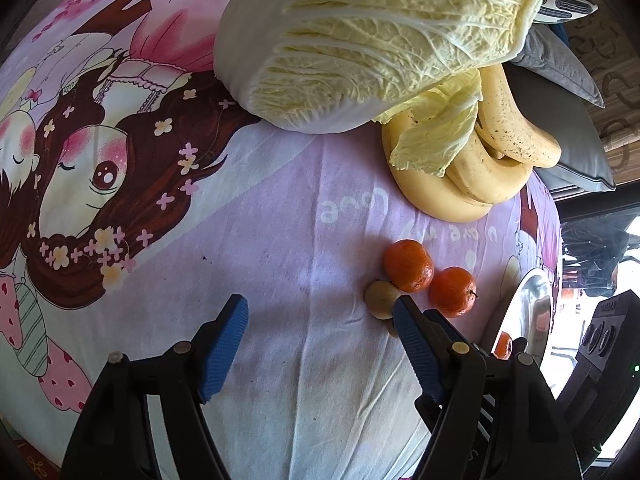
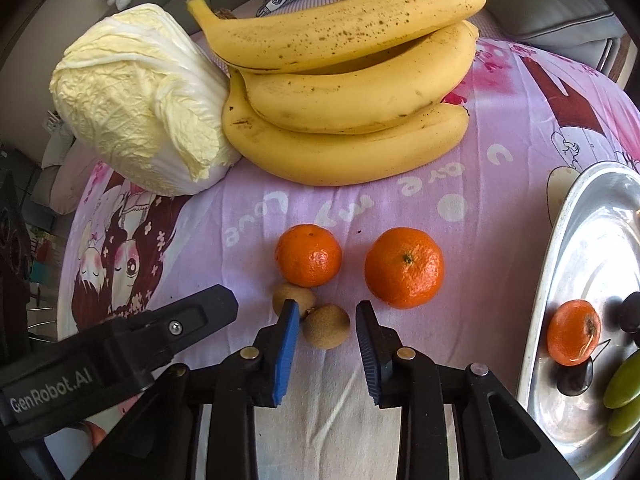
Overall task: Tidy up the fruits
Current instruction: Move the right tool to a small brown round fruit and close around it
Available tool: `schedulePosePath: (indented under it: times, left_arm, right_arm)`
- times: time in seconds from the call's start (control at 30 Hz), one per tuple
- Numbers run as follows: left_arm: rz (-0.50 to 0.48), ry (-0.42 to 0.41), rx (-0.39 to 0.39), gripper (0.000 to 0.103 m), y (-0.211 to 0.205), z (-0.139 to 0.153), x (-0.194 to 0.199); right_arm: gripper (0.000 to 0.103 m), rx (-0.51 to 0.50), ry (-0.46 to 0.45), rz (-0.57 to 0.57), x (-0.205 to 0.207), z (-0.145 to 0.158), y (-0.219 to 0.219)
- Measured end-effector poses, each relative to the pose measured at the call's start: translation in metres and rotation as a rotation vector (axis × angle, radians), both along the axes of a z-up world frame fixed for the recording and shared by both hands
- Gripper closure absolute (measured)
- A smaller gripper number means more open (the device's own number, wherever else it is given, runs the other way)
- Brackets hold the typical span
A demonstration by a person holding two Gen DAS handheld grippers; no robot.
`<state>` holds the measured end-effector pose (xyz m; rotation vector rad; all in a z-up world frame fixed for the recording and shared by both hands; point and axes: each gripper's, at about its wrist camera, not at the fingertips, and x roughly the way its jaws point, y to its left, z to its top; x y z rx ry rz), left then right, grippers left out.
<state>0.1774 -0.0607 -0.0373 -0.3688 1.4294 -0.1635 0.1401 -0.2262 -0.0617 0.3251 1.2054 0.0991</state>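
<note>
Right gripper point(image 2: 326, 303) jaws narrow, flanking lower-centre longan point(image 2: 326, 326), slight gaps still visible. Left gripper point(image 1: 320, 299) jaws wide apart over printed cloth point(image 1: 300, 220).

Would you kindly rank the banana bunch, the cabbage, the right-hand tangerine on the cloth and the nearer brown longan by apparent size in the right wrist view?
1. Banana bunch, largest.
2. Cabbage, though it lies toward the fisheye edge, so its gap to the bananas is unsure.
3. Right-hand tangerine.
4. Nearer longan, smallest, despite being closest to the camera.
</note>
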Motion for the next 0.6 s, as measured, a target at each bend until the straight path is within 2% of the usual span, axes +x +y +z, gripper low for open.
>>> schedulePosePath:
  times: [0.17, 0.6]
  left_arm:
    - [-0.022, 0.0, -0.012, 0.035, -0.008, -0.001, 0.001]
    - [-0.025, 0.004, -0.014, 0.036, -0.015, -0.002, 0.003]
  right_arm:
    - [0.071, 0.026, 0.004, -0.002, 0.0, -0.002, 0.0]
    - [0.071, 0.047, 0.014, 0.016, -0.003, -0.005, 0.0]
